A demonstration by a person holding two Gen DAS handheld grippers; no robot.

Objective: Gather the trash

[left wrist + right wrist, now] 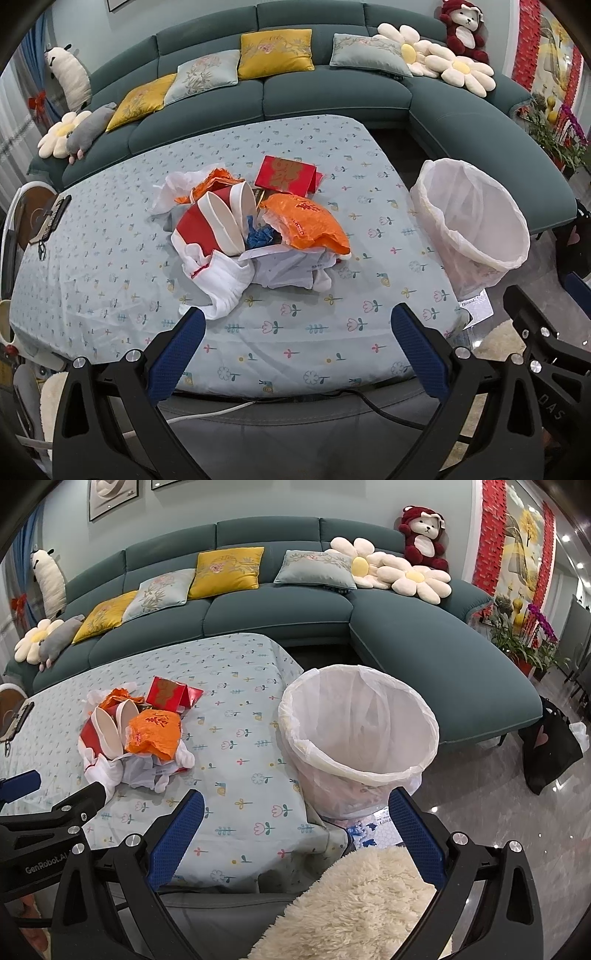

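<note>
Trash bin (358, 734) upright, mouth upward

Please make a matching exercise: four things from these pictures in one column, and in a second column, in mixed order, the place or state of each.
1. orange plastic bag
2. trash bin
3. red teddy bear
4. left gripper

A. on the sofa
B. open, holding nothing
C. on top of the trash pile
D. lined with a white bag, beside the table

Pairs: 1-C, 2-D, 3-A, 4-B
</note>
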